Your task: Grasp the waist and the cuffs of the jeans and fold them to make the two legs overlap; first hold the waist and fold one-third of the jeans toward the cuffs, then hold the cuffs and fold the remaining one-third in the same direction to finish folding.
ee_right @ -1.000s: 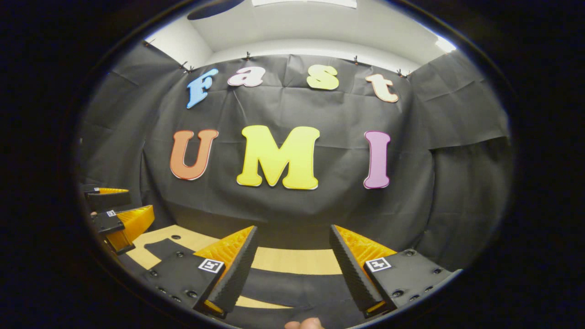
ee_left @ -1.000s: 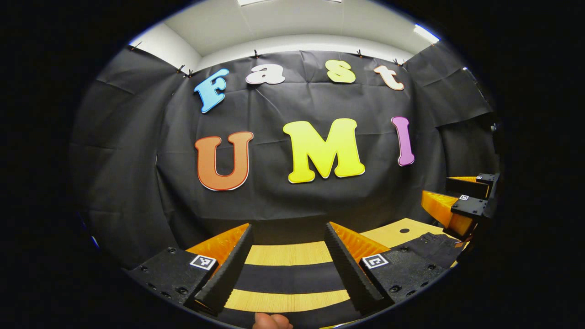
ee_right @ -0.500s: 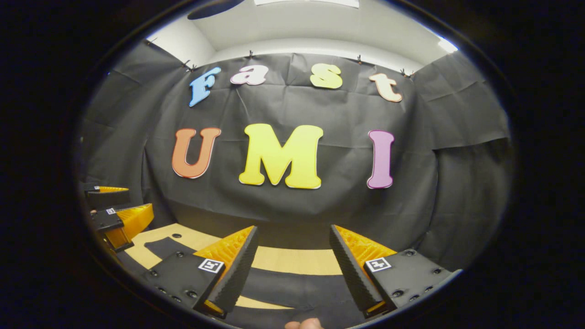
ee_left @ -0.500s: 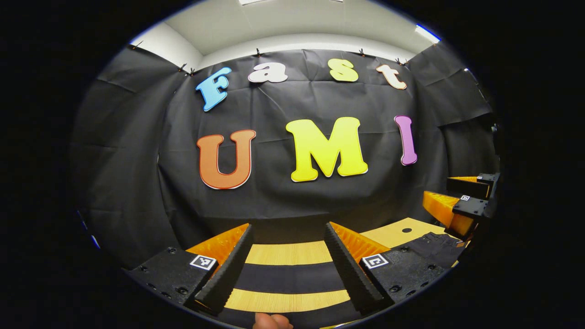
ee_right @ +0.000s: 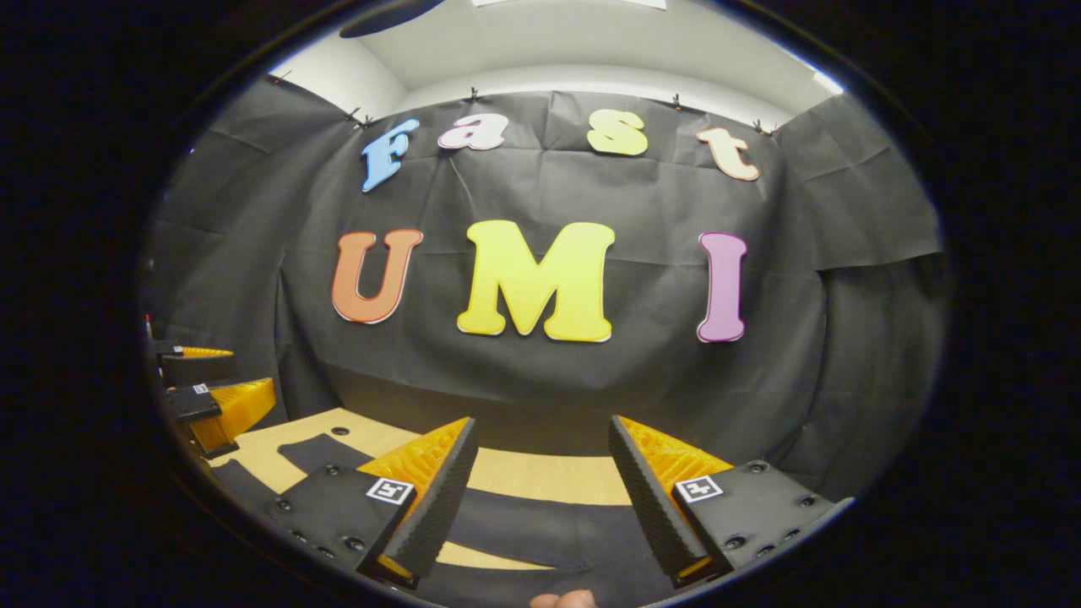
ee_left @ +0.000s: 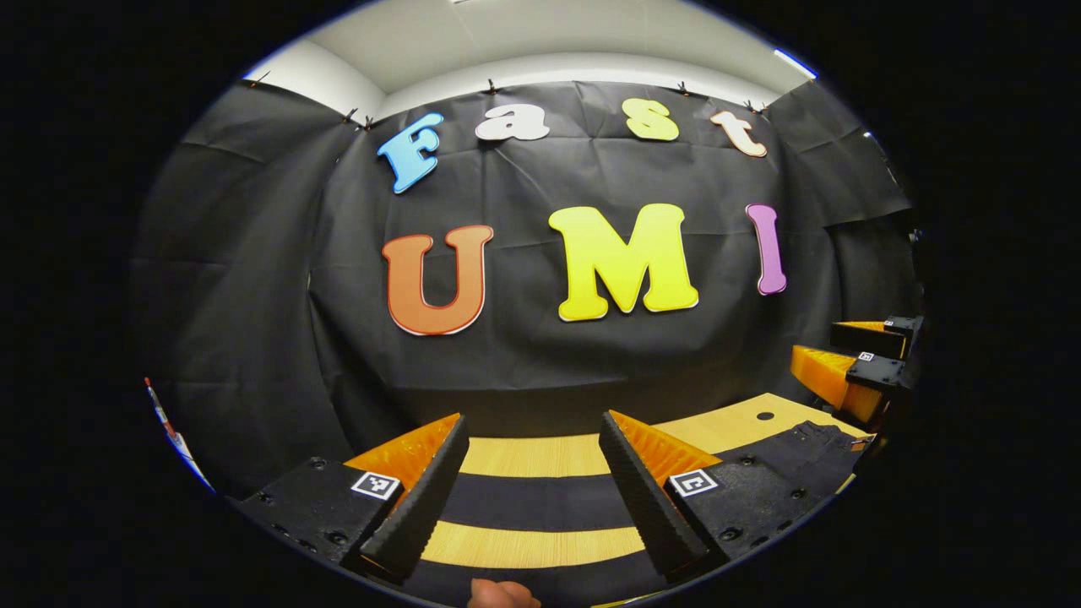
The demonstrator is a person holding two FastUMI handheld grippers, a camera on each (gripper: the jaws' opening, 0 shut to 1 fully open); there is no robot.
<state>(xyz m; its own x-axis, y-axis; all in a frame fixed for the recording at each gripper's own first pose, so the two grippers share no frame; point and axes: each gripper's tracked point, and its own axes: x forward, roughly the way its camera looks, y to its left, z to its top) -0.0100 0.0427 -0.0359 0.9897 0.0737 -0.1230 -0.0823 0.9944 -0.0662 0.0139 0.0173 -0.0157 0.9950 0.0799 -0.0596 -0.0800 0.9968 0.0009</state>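
The jeans (ee_left: 532,502) are dark and lie spread flat on the light wooden table (ee_left: 540,456), one leg running crosswise as a band between the fingers of the left gripper (ee_left: 532,481). In the left gripper view the denim also reaches off to the right, under the far-off right gripper. In the right gripper view the jeans (ee_right: 540,532) lie just below the right gripper (ee_right: 540,481) too, with bare table (ee_right: 549,477) beyond them. Both grippers hover just above the cloth with their fingers spread wide, gripping nothing. A fingertip (ee_left: 498,594) of the person's hand shows at the bottom edge. The black cloth wall (ee_left: 253,295) hangs behind the table.
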